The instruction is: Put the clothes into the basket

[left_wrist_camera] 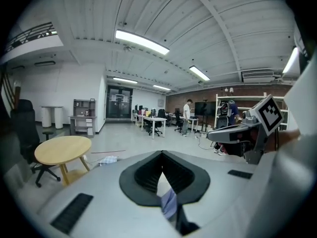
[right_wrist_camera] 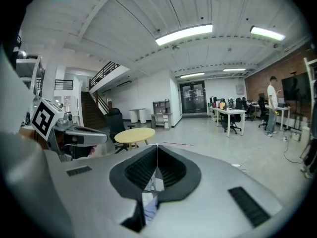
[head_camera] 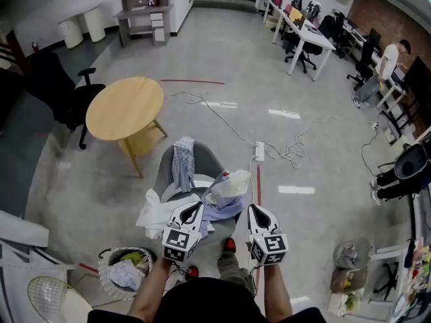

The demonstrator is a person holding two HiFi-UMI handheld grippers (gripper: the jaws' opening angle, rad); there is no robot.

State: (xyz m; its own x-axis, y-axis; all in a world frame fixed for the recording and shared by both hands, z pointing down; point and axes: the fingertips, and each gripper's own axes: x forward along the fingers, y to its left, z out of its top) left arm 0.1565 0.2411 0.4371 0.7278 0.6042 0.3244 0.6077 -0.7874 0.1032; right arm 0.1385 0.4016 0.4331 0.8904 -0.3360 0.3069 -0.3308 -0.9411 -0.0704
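Head view: the biggest thing near the job is the round wooden table (head_camera: 126, 108), beyond the grey chair (head_camera: 214, 156) and off to its left, with no laundry on it. The grey chair is where the work lies. It carries a heap of clothes: a checked shirt (head_camera: 182, 164) draped over its back, a white garment (head_camera: 152, 214) spilling off its left side, a pale bundle (head_camera: 229, 185) on its right side and a lilac garment (head_camera: 227, 211) at its near edge. The basket (head_camera: 102, 266) sits on the floor on the near side of the chair, down to its left, beside the person's feet. It already has a checked cloth (head_camera: 125, 275) and something green (head_camera: 133, 256) in it, so I'd say part of the load has been put away but most of it is yet to go. The left tongs (head_camera: 196, 206) and the right tongs (head_camera: 255, 209) hang side by side over the chair's near edge, just above the lilac garment. In the left gripper view the left tongs (left_wrist_camera: 162, 155) are pinched tight with a lilac strip (left_wrist_camera: 169, 204) caught between them. In the right gripper view the right tongs (right_wrist_camera: 157, 150) are likewise closed, on a pale fold (right_wrist_camera: 149, 202). It looks like the same piece held at two spots, though I can't be sure. That piece needs carrying over to the basket, and the checked shirt, white garment and pale bundle come after it.
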